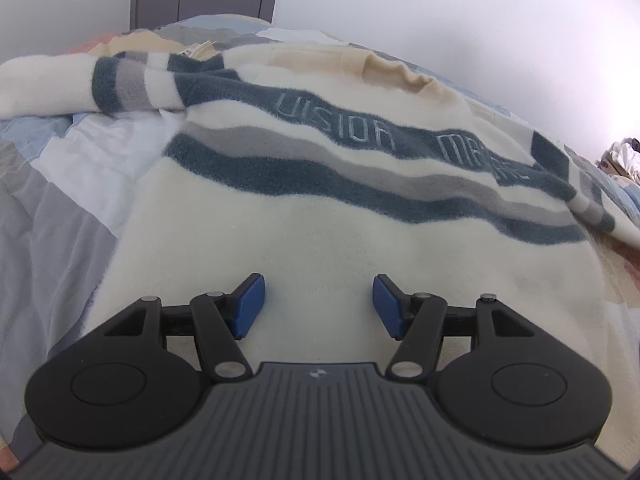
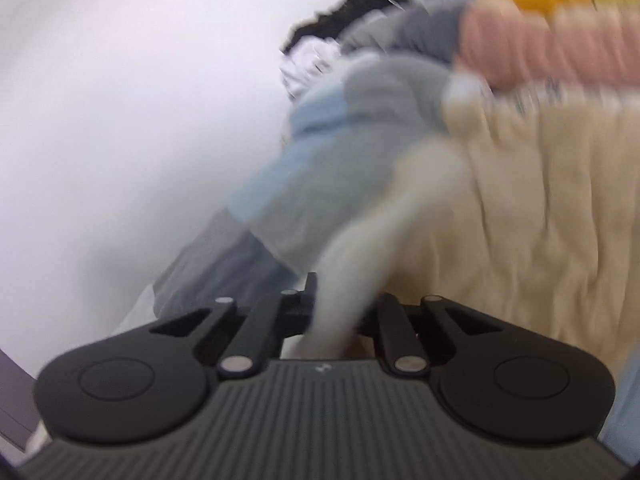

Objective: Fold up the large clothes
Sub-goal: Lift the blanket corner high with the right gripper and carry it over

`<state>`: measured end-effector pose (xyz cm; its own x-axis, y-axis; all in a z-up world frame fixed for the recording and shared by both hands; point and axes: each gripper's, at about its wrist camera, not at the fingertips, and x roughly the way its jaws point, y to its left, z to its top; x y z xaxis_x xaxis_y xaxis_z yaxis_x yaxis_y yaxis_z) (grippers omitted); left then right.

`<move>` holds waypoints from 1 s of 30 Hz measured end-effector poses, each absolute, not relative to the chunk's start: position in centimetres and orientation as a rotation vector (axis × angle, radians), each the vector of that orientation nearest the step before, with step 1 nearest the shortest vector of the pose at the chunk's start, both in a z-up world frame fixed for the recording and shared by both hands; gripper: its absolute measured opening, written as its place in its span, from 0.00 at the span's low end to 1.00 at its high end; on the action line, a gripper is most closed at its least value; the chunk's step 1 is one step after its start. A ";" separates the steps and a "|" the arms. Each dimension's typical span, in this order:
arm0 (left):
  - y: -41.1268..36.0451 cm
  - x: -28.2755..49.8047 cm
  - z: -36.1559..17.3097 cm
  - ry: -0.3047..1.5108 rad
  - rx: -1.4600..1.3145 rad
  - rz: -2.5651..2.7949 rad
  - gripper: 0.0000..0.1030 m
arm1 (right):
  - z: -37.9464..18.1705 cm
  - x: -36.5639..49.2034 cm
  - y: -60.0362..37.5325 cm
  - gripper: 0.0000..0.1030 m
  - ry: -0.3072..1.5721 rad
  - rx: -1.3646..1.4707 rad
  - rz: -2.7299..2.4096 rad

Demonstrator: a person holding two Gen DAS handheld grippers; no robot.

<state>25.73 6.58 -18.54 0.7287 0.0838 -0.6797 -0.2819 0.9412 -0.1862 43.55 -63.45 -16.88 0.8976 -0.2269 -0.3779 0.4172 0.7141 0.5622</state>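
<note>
Out on the left the sweater (image 1: 320, 208) lies spread on the patchwork bedspread (image 1: 68, 184), one striped sleeve (image 1: 120, 84) flung out along the top, and the left gripper (image 1: 319, 306) hangs over the plain cream hem with its blue pads (image 1: 250, 306) wide apart and nothing between them; moving right, the picture smears, but the right gripper (image 2: 340, 312) has its jaws drawn in tight on a pale strip of cloth (image 2: 360, 240) that runs up from them, likely the other sleeve or an edge. To do this well, I'd say carry that pinch across in one low, smooth sweep; keep the body flat; don't drag it.
</note>
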 end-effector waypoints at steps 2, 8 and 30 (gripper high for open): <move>6.9 25.9 -18.6 0.736 -0.311 0.203 0.64 | -14.6 44.3 -63.4 0.10 0.278 0.630 -0.345; 7.6 26.1 -18.2 0.756 -0.337 0.179 0.64 | -4.8 44.3 -57.7 0.10 0.185 0.441 -0.222; 13.2 18.8 -13.1 0.637 -0.554 0.081 0.64 | 1.7 25.5 -16.0 0.11 0.070 -0.281 0.511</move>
